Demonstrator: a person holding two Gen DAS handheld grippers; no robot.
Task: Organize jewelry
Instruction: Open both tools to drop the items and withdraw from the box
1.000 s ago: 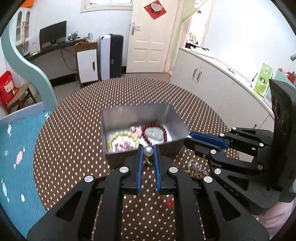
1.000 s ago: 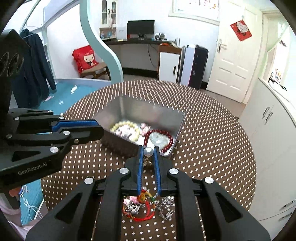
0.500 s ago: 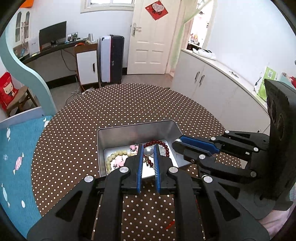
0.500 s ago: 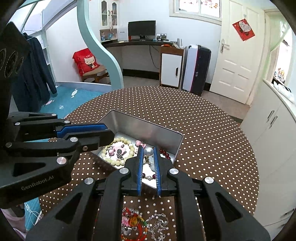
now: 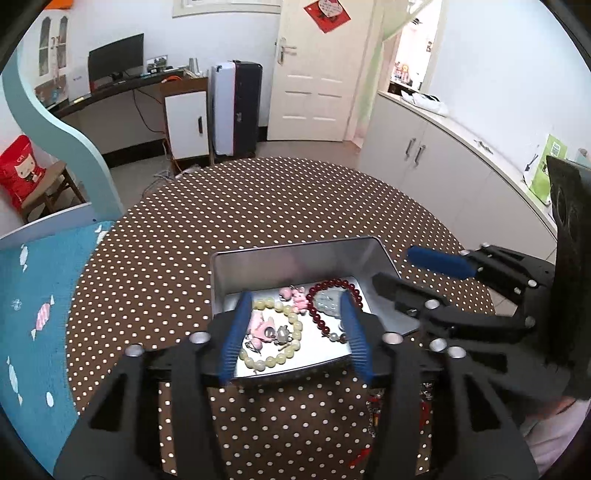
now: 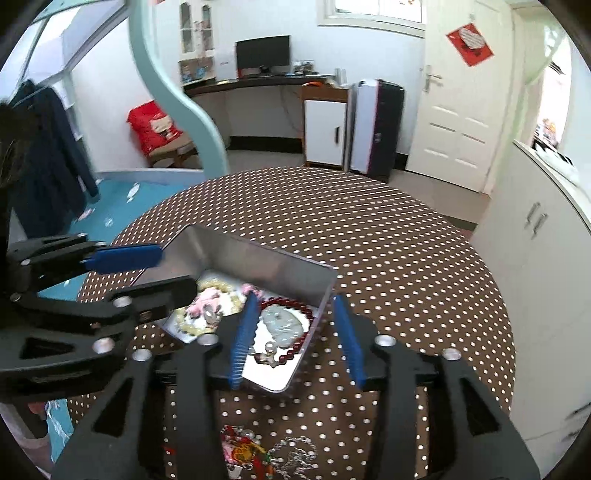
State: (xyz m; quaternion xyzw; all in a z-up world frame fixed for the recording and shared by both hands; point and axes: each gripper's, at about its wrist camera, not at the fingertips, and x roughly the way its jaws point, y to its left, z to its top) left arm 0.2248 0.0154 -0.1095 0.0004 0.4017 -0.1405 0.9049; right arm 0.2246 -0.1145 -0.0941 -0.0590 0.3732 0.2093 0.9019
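The little pile of loose jewelry [image 6: 266,456] lies on the dotted tabletop [image 6: 406,258], just in front of the metal tin [image 6: 258,258] and under the right claw [image 6: 295,339]. Both claws, left claw [image 5: 295,332] too, are opening over the tin, holding nothing. The right one is nearer the pile.

No legible text in either now view.
- Red diamond sign [image 5: 328,13] on the white door [image 5: 314,74], 12 o'clock in left wrist view: white heart on it, characters too small to read.
- Same sign, right wrist view, 1 o'clock: unreadable.
- Green package [image 5: 546,166] on the counter at 3 o'clock: QR-like square, not decodable.
- Red cushion [image 6: 155,125] at 10 o'clock: cartoon cat face, lettering blurred.
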